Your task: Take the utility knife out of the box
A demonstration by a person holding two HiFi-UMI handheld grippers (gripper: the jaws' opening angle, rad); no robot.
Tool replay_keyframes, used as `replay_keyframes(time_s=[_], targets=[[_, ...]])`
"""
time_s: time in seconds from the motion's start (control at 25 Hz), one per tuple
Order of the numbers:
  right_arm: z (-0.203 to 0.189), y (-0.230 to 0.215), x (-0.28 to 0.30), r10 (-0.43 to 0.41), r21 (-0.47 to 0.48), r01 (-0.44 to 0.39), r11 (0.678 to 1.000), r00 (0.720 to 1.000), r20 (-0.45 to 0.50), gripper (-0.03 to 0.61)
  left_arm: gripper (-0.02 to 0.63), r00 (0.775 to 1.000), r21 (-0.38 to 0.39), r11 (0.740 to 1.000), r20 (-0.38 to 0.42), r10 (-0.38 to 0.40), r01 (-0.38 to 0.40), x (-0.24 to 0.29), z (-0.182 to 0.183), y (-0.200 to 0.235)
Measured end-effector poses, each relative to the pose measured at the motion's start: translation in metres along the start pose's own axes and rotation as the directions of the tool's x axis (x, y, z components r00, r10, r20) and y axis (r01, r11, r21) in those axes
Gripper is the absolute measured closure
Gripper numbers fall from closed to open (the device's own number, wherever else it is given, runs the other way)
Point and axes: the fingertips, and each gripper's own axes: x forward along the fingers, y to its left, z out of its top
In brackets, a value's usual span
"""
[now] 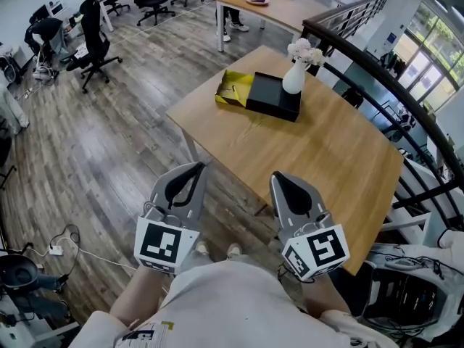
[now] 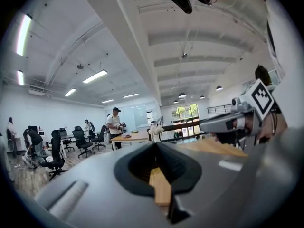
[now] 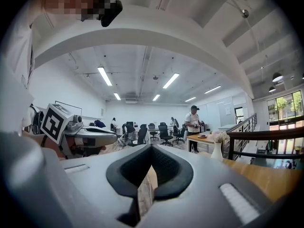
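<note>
Utility knife couldn't be made out from here. Box [image 1: 272,95], black w/ a yellow flap, sat at the far end of the wooden tabletop [image 1: 312,151], just beside a white vase [image 1: 293,78]. Left claw [image 1: 199,166] & right claw [image 1: 280,175] were both pressed together, empty, well apart from the box.

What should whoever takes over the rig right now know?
Left gripper: fingers shut, empty, held close to the body.
Right gripper: fingers shut, empty, alongside the left, well short of the box.
Box: black, on the far part of the table, with its yellow flap open; a white flower vase is at its far edge.
Utility knife: cannot be made out from here.
Done: nothing yet.
Left: probably approach the box, find the knife, open the fingers, lift it out.
</note>
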Motion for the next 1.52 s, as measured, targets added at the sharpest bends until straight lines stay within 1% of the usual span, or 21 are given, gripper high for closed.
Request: replay_keyframes(time_s=[0.12, 0.24, 0.4, 0.64, 0.84, 0.96, 1.12, 1.32, 1.4, 1.52], targets=[[-0.005, -0.009, -0.001, 0.012, 0.0, -0.012, 1.0, 1.0, -0.001, 0.578, 0.612, 1.0, -0.005, 1.0, 0.007, 0.019, -0.019, 0.005, -0.001, -0.005], [-0.009, -0.018, -0.001, 0.021, 0.001, -0.021, 1.0, 1.0, 0.0, 0.578, 0.611, 0.999, 0.007, 0.999, 0.011, 0.036, -0.036, 0.01, -0.002, -0.008], [-0.015, -0.026, 0.0, 0.031, 0.01, -0.031, 0.999, 1.0, 0.001, 0.578, 0.612, 0.999, -0.019, 0.999, -0.018, 0.05, -0.05, 0.015, -0.007, -0.013], [-0.021, -0.031, 0.006, 0.047, 0.014, -0.047, 0.999, 0.999, -0.006, 0.578, 0.612, 0.998, -0.022, 0.998, -0.031, 0.059, -0.06, 0.019, -0.011, -0.014], [-0.02, -0.035, 0.01, 0.046, -0.007, -0.046, 0.999, 0.999, 0.002, 0.578, 0.612, 0.997, 0.006, 0.997, -0.01, 0.074, -0.073, 0.024, -0.014, -0.008], [-0.014, -0.042, 0.016, 0.041, -0.026, -0.04, 0.999, 0.999, 0.018, 0.578, 0.612, 0.997, 0.002, 0.997, -0.007, 0.073, -0.073, 0.028, -0.015, -0.003], [-0.011, -0.043, 0.028, 0.035, -0.051, -0.033, 0.998, 0.999, 0.025, 0.578, 0.612, 0.997, -0.027, 0.997, -0.02, 0.073, -0.073, 0.035, -0.024, 0.008], [-0.015, -0.047, 0.047, 0.02, -0.052, -0.019, 0.998, 1.0, 0.007, 0.578, 0.612, 0.999, -0.028, 0.998, -0.003, 0.05, -0.051, 0.049, -0.023, 0.022], [-0.017, -0.051, 0.055, 0.007, -0.052, -0.007, 0.999, 1.0, 0.0, 0.577, 0.612, 0.999, -0.016, 0.999, 0.005, 0.037, -0.037, 0.056, -0.023, 0.029], [-0.018, -0.055, 0.07, -0.006, -0.05, 0.006, 0.999, 1.0, -0.009, 0.577, 0.611, 1.0, -0.016, 1.0, 0.001, 0.026, -0.026, 0.068, -0.026, 0.04]])
